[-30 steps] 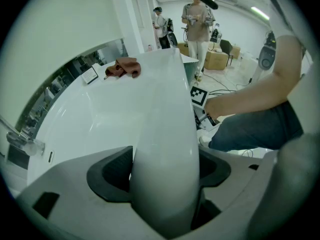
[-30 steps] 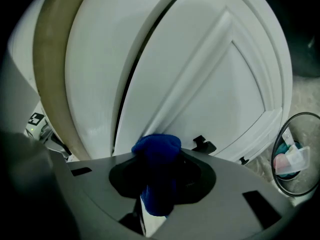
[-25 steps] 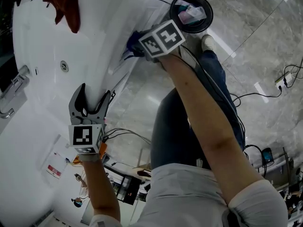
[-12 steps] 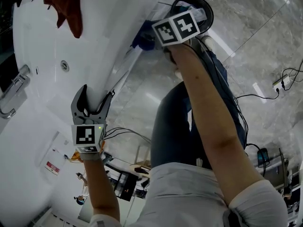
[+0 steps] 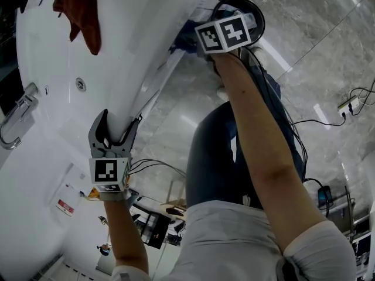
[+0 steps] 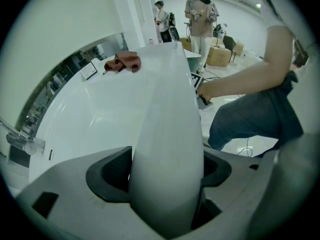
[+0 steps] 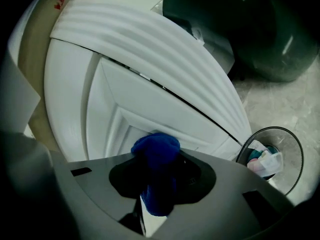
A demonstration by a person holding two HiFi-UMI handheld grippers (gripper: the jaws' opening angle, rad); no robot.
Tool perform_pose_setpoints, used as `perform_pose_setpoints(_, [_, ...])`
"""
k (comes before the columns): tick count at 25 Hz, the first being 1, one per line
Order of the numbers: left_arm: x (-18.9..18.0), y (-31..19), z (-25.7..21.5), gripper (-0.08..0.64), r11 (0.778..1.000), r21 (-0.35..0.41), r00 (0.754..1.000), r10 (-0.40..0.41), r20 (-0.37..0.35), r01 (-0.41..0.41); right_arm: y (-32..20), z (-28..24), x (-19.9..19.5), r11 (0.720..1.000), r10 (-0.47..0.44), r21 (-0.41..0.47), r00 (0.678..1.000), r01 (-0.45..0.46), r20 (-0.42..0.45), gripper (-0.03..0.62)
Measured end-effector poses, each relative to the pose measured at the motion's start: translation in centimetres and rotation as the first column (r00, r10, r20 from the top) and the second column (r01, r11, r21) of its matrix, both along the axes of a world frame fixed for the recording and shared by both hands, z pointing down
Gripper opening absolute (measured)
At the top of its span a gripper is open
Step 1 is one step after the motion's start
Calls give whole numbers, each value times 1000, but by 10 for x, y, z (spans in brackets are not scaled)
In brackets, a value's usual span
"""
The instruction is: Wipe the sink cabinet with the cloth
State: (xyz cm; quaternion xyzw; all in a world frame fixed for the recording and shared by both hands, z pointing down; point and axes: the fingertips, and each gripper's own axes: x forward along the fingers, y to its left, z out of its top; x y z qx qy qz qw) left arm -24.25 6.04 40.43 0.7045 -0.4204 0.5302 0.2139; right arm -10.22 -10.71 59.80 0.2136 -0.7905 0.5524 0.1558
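Note:
A white sink cabinet (image 5: 146, 57) runs up the left of the head view; its panelled door (image 7: 150, 99) fills the right gripper view. My right gripper (image 5: 188, 40) is shut on a blue cloth (image 5: 181, 38), pressing the cloth (image 7: 156, 151) against the door's moulded panel close to the bin. My left gripper (image 5: 114, 132) sits lower down. Its jaws are spread wide astride the counter's rounded front rim (image 6: 167, 134), which fills the gap between them.
A black wire bin (image 5: 237, 17) with rubbish stands on the marble floor beside the cabinet, right of the cloth. A reddish rag (image 5: 82, 7) lies on the countertop, with a chrome tap (image 5: 16, 119) further left. Cables (image 5: 357, 95) trail on the floor. People (image 6: 200, 14) stand far off.
My right gripper has slid the blue cloth along the cabinet front toward the bin, up and to the right in the head view. The left gripper has stayed on the counter rim.

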Motion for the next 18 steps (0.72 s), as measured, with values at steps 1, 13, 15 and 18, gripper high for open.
perform_pose_setpoints(1, [0, 0, 0, 336, 1000, 0, 1000, 0, 0, 0, 0, 6, 0, 1000, 2, -3, 1000, -2, -14, 109])
perform_pose_setpoints(13, [-1, 0, 0, 336, 1000, -4, 1000, 1, 11, -1, -1, 56, 1, 999, 5, -33, 1000, -6, -20, 109])
perform_pose_setpoints(15, [0, 0, 0, 336, 1000, -1, 1000, 2, 11, -2, -1, 55, 2, 1000, 15, -21, 1000, -16, -16, 109])
perform_pose_setpoints(18, [0, 0, 0, 336, 1000, 0, 1000, 0, 13, 0, 1, 55, 2, 997, 69, -18, 998, -69, 2, 109])
